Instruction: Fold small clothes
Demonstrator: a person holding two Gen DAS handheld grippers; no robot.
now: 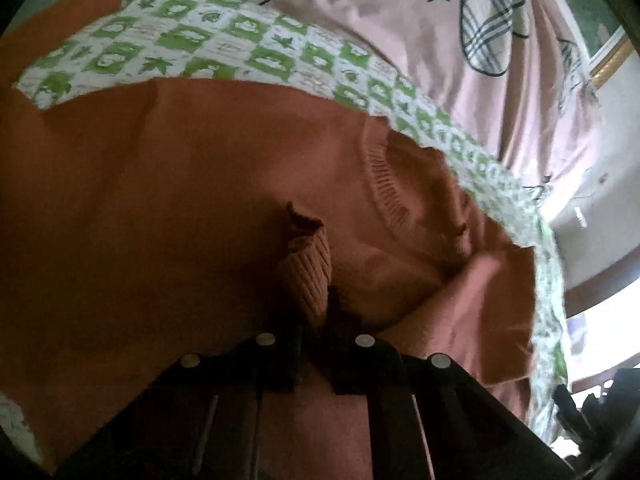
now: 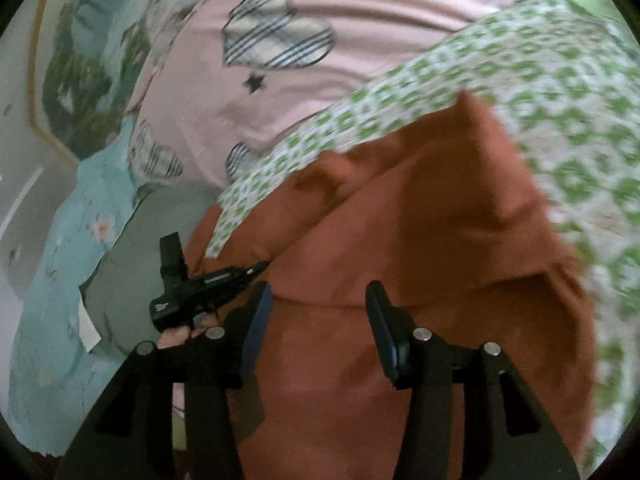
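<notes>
A rust-orange knit sweater lies spread on a green-and-white patterned cloth. Its ribbed neckline shows at the right of the left wrist view. My left gripper is shut on the sweater's ribbed sleeve cuff, which stands bunched up between the jaws. In the right wrist view the sweater fills the centre, with a folded edge running across it. My right gripper is open just above the sweater, with nothing between its fingers.
A pink quilt with plaid hearts and black stars lies behind the patterned cloth. A black device held in a hand sits left of my right gripper. A light blue floral sheet hangs at the left.
</notes>
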